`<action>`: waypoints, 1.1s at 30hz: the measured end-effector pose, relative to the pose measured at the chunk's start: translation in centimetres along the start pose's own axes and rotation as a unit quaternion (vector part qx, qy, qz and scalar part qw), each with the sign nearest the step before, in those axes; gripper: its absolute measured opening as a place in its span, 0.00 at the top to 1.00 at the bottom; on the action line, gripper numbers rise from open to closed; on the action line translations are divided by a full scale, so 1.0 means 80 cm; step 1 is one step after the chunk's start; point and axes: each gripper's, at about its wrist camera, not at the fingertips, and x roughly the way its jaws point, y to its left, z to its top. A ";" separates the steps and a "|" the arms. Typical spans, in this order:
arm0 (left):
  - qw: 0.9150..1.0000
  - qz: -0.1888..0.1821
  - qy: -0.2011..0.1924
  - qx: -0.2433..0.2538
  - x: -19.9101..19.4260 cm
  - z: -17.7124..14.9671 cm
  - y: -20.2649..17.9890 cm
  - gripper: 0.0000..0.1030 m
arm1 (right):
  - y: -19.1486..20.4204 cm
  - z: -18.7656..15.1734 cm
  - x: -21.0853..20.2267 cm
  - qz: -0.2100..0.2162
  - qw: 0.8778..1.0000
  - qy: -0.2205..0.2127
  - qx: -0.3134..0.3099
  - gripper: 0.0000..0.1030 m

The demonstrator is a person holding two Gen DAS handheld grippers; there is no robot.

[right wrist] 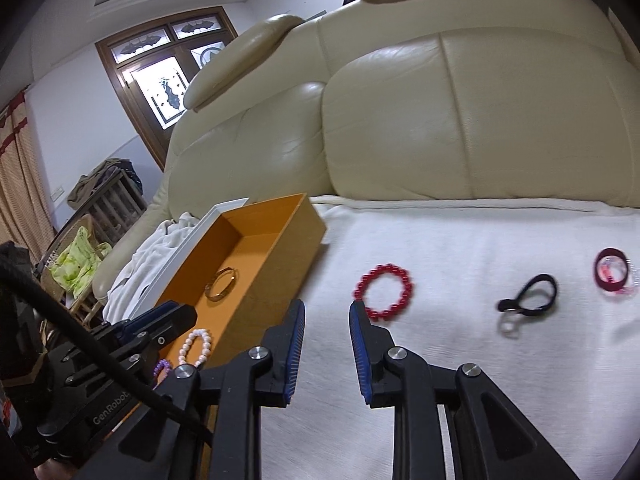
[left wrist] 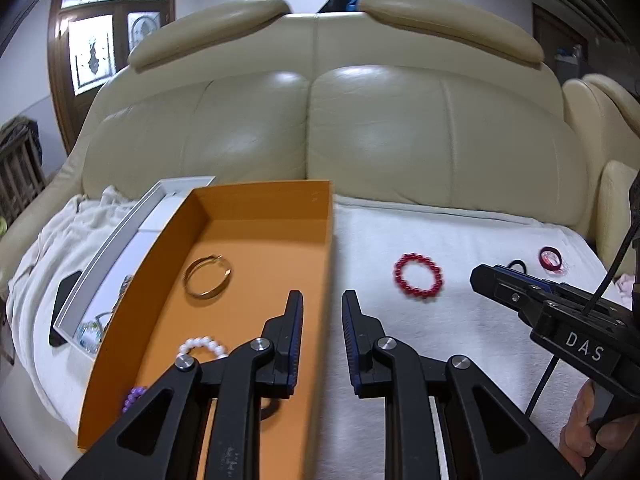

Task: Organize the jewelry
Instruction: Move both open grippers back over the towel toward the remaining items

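Left gripper (left wrist: 322,304): jaws narrowly parted, nothing between them. It hangs over the right wall of the orange box (left wrist: 326,240), with no contact evident.

Right gripper (right wrist: 327,314): jaws likewise narrowly parted and empty. The right fingertip (right wrist: 357,310) sits just beside the red bead bracelet (right wrist: 383,293) in the right wrist view; whether it touches cannot be told.

Placed so far, inside the orange box: a gold bangle (left wrist: 207,277) mid-floor, a white pearl bracelet (left wrist: 202,347) toward the near end, and a purple bead bracelet (left wrist: 134,397) at the near left corner, partly hidden by the gripper frame.

Outstanding, on the white blanket (right wrist: 460,360) covering the sofa seat: the red bead bracelet, nearest the box; a black hair tie (right wrist: 534,294) with a small pale ring on it, further right; a dark red ring-shaped piece (right wrist: 610,274) near the right edge of the blanket.

A white tray (left wrist: 120,248) stands against the box's left side and holds some small items, too obscured to identify.

Assessment: roughly half complete, three pieces boxed and three loose. The red bracelet appears the likely next pick for the right gripper.
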 end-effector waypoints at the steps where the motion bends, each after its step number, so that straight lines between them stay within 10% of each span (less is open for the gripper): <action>1: 1.000 -0.001 -0.001 0.004 0.000 0.001 -0.006 0.81 | -0.005 0.000 -0.003 -0.003 1.000 0.000 0.001 0.75; 33: 0.996 -0.012 0.020 0.091 0.034 -0.006 -0.139 0.41 | -0.147 -0.010 -0.058 -0.091 0.991 0.036 0.086 0.75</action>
